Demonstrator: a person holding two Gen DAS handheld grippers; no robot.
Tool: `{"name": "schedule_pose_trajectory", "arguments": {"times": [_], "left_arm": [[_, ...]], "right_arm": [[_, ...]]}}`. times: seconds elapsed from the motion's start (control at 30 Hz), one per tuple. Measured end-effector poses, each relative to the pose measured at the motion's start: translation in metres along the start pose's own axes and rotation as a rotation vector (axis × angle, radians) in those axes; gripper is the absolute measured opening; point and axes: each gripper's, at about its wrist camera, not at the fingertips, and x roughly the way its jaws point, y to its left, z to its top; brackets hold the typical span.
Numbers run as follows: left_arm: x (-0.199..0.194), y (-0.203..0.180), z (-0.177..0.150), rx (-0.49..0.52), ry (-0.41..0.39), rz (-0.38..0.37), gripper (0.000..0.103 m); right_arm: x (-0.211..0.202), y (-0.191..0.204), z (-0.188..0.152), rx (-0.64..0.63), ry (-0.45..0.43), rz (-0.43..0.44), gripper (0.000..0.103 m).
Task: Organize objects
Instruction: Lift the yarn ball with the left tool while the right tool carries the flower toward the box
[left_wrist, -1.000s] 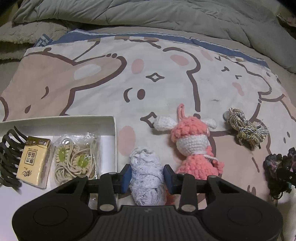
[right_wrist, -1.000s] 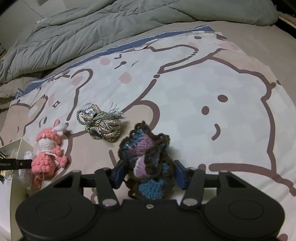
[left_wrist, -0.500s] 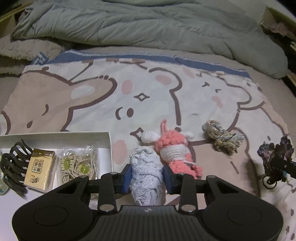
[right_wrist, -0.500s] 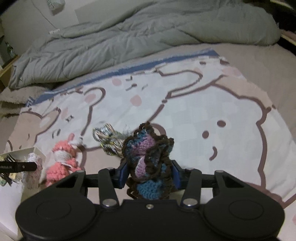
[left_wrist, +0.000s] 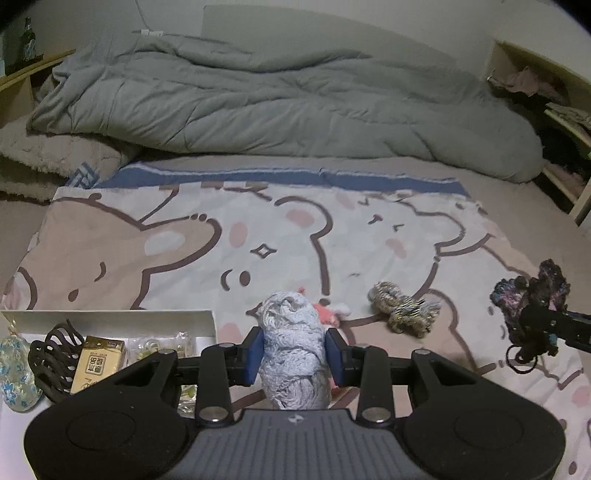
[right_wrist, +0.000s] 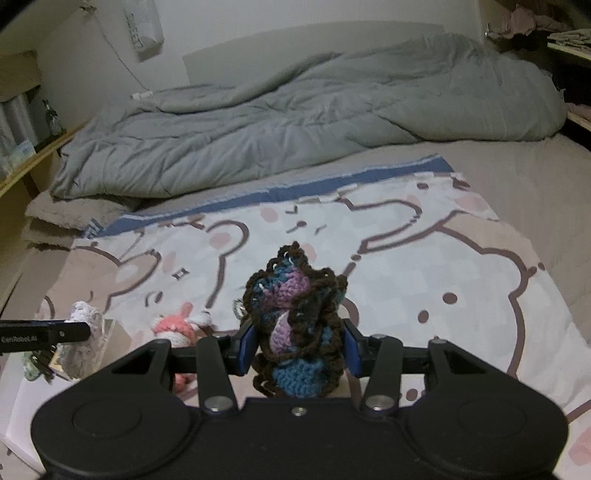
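- Sitting at far left on the bed: white box, already holding a floral pouch, a dark hair claw, a yellow tissue pack and a bag of hair ties.
- Hanging just right of the box's near corner: left gripper, jaws clenching a pale grey yarn bundle, pads pressing its flanks, long axis standing upright between them.
- Lying on the bear-print sheet behind the bundle and mostly hidden by it: pink crochet doll.
- Resting further right, well apart from both grippers: beige cord knot.
- Hovering at far right: right gripper, jaws having just been closing, now gripping a brown, purple and blue crochet piece, which is also standing upright.
- Judging the key relation: box lying left of and slightly below the left jaws, with the left hand much the nearer; right hand needing to cross over the doll to get there.
- Probably calling for a short leftward carry and a drop of the grey bundle first, multicoloured piece following.
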Motion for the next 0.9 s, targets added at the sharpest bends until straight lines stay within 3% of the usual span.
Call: {"name": "schedule_pose_trajectory", "arguments": {"times": [0.53,0.9], "left_arm": [[-0.04,-0.011,-0.001,0.018,-0.113,-0.04,0.038],[-0.066,0.018,-0.009,0.015,-0.153,0.004,0.038]], "right_arm": [[-0.036,0.026,0.002,-0.011,-0.064,0.046,0.048],[-0.043,0.047,0.004,-0.026,-0.076,0.104,0.048]]}}
